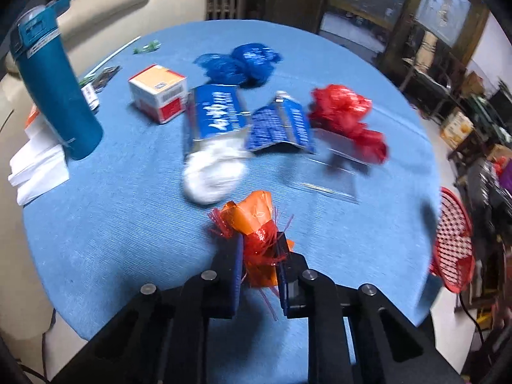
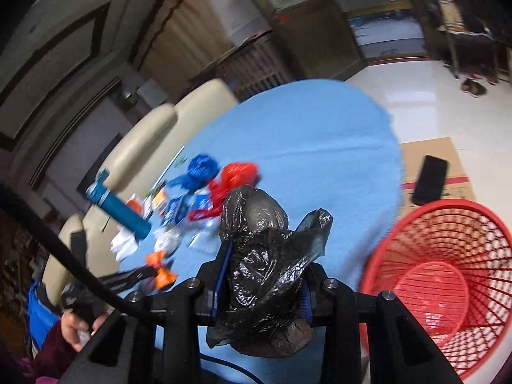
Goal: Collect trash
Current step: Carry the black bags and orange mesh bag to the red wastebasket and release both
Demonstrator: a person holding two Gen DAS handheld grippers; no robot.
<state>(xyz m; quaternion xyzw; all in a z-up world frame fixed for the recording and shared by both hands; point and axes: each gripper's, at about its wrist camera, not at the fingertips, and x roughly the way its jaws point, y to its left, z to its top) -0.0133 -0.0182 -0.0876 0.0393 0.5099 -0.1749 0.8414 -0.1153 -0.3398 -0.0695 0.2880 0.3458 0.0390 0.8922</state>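
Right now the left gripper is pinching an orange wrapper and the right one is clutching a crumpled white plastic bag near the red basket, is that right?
Not quite: the bag is black, not white. The right wrist view shows the right gripper shut on a crumpled black plastic bag beside the red basket. The left gripper is indeed pinching the orange wrapper.

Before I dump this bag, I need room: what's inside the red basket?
The red basket looks empty: bare mesh floor, no trash. Its near wall is cut off by the picture's edge.
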